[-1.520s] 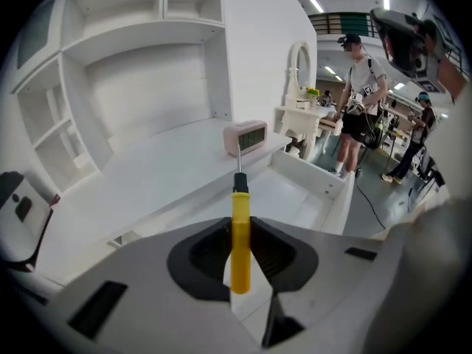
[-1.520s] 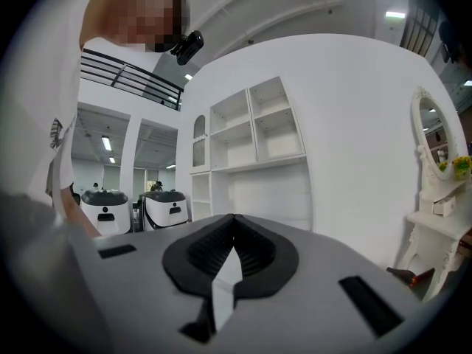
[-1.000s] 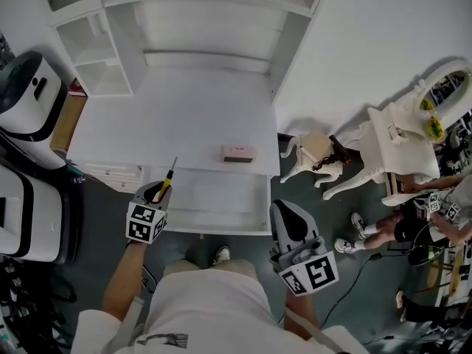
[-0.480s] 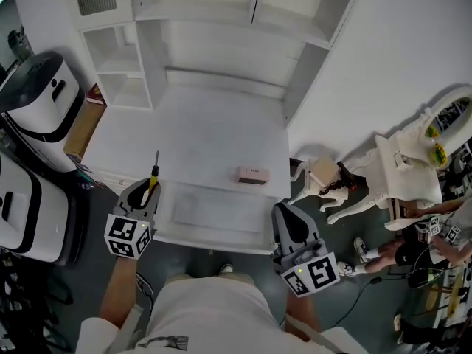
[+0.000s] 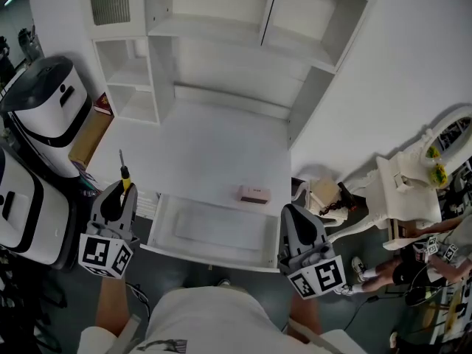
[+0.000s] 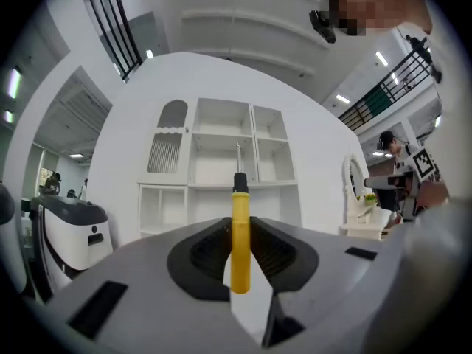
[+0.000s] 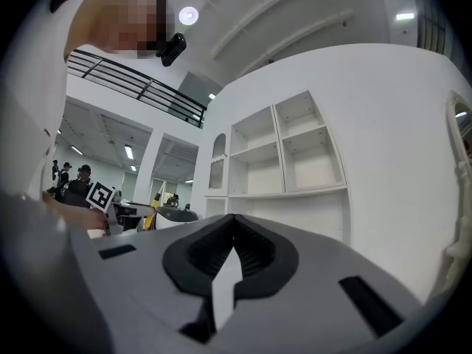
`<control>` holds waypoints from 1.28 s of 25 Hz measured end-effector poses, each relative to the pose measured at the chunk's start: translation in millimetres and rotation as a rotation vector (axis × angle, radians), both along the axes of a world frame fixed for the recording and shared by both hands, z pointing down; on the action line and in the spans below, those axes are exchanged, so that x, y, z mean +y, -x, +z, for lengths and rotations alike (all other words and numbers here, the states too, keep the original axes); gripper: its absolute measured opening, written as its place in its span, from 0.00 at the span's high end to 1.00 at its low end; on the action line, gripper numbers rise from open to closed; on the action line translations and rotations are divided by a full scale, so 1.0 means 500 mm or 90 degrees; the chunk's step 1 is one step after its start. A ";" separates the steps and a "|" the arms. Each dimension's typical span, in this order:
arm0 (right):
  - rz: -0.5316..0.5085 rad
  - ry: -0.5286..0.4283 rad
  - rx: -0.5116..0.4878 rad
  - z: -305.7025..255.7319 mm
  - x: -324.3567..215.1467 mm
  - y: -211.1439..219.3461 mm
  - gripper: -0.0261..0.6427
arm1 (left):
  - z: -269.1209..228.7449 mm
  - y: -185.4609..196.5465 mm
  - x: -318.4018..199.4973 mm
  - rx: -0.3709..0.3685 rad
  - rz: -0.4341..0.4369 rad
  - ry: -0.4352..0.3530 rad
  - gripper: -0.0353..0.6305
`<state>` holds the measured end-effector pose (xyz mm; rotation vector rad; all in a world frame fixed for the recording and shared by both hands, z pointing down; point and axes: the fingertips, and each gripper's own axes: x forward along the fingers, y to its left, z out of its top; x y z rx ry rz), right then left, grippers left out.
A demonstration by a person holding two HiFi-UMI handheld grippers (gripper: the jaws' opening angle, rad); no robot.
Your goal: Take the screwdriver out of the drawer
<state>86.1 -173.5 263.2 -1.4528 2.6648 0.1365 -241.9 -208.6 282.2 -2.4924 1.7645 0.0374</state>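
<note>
The person wears a white short-sleeved T-shirt, which fills the bottom centre of the head view. The left gripper at lower left and the right gripper at lower right have smooth grey shells, with black ribbed pads lining the jaws. Each carries a white cube printed with black square markers: the left cube and the right cube.

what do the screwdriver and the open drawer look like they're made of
Screwdriver: the handle looks like smooth yellow plastic with a black collar, evenly coloured and slightly glossy; the thin grey shaft is probably metal. Drawer: matte white painted or laminated board, judging by its flat panels and square edges; wood or composite underneath cannot be told.
</note>
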 end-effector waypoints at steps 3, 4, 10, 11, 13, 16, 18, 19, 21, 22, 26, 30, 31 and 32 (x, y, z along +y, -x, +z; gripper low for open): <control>0.006 -0.008 0.003 -0.016 -0.009 -0.016 0.95 | -0.054 0.020 0.015 0.015 -0.022 -0.036 0.82; 0.011 -0.010 0.004 -0.022 -0.011 -0.024 0.95 | -0.069 0.027 0.021 0.020 -0.029 -0.046 0.82; 0.037 -0.026 -0.013 -0.052 -0.004 -0.069 0.95 | -0.127 0.082 0.081 0.051 -0.077 -0.098 0.82; 0.039 -0.027 -0.013 -0.056 -0.001 -0.074 0.95 | -0.132 0.091 0.092 0.051 -0.085 -0.104 0.82; 0.043 -0.029 -0.014 -0.062 0.005 -0.082 0.95 | -0.136 0.107 0.109 0.056 -0.098 -0.112 0.82; 0.048 -0.032 -0.020 -0.069 0.020 -0.091 0.95 | -0.127 0.130 0.134 0.065 -0.117 -0.117 0.82; 0.051 -0.035 -0.022 -0.074 0.032 -0.094 0.95 | -0.120 0.144 0.154 0.078 -0.129 -0.122 0.82; 0.052 -0.037 -0.022 -0.077 0.036 -0.095 0.95 | -0.118 0.151 0.164 0.084 -0.135 -0.126 0.82; 0.056 -0.037 -0.024 -0.080 0.041 -0.095 0.95 | -0.114 0.164 0.182 0.094 -0.149 -0.130 0.82; 0.057 -0.035 -0.025 -0.079 0.043 -0.094 0.95 | -0.110 0.171 0.189 0.099 -0.155 -0.130 0.82; 0.056 -0.026 -0.024 -0.072 0.044 -0.083 0.95 | -0.094 0.192 0.212 0.118 -0.174 -0.121 0.82; 0.052 -0.025 -0.021 -0.070 0.035 -0.070 0.95 | -0.089 0.194 0.213 0.117 -0.175 -0.119 0.82; 0.051 -0.025 -0.021 -0.070 0.033 -0.068 0.95 | -0.089 0.194 0.212 0.115 -0.174 -0.118 0.82; 0.050 -0.024 -0.022 -0.070 0.032 -0.065 0.95 | -0.088 0.194 0.211 0.114 -0.174 -0.117 0.82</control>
